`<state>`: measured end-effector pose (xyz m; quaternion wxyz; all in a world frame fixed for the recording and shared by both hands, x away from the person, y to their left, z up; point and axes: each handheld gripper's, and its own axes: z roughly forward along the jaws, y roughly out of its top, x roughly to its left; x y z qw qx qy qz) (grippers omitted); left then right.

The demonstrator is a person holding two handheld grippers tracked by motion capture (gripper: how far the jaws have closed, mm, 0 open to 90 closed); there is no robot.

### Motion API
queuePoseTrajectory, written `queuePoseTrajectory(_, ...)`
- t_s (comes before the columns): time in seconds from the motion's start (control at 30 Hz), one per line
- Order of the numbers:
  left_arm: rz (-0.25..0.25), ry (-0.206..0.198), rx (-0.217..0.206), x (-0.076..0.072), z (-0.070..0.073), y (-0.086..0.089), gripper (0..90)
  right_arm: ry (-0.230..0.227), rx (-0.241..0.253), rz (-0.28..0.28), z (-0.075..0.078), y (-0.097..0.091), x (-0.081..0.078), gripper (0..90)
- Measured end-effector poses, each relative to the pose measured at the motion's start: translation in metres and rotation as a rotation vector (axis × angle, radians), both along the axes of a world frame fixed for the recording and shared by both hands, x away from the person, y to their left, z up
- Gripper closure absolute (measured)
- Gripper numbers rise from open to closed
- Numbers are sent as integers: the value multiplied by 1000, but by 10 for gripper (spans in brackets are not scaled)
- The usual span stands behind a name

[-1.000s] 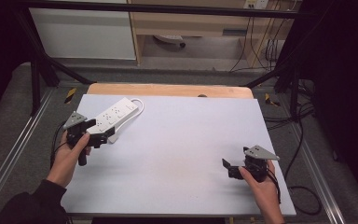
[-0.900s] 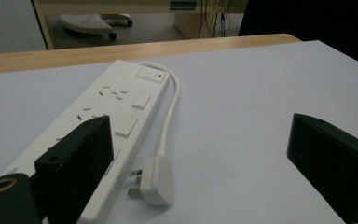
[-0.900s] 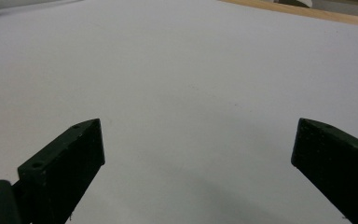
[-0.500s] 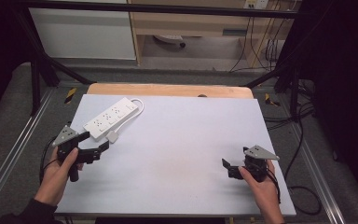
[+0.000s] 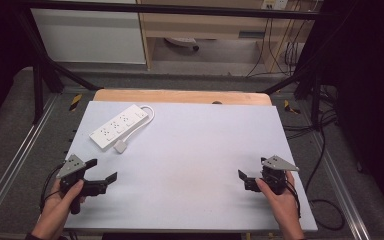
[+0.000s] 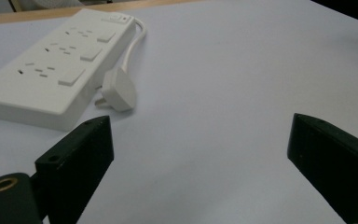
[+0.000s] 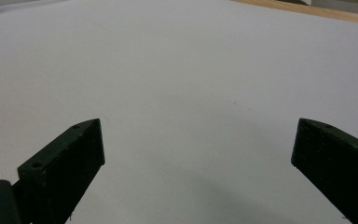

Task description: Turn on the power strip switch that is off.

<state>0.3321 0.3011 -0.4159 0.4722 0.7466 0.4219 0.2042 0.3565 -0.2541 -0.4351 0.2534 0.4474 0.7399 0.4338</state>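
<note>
With its jaws spread wide and empty, the left gripper (image 5: 102, 176) should be carried forward to the plug (image 6: 119, 89) lying just ahead beside the power strip (image 6: 51, 70), then closed squarely across its body.

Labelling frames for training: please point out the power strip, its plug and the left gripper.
power strip (image 6: 51, 77), left gripper view, top face.
plug (image 6: 119, 91), left gripper view, white body.
left gripper (image 5: 101, 176), high view, between fingertips.

White power strip (image 6: 51, 70) with plug (image 6: 119, 91) alongside (jaws spread wide).
</note>
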Motion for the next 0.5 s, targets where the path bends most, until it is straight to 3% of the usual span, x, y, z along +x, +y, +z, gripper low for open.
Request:
queuePoseTrajectory(0.33, -68, 49, 66, -12, -17, -1, 70, 0, -7, -7, 0, 0, 0, 29)
queuePoseTrajectory(0.43, -55, 50, 73, -10, -19, 0, 71, 7, -23, -18, -2, 0, 1, 26)
queuePoseTrajectory(0.5, -39, 54, 61, -8, -19, 2, 72, 39, -61, -49, -7, 1, 4, 26)
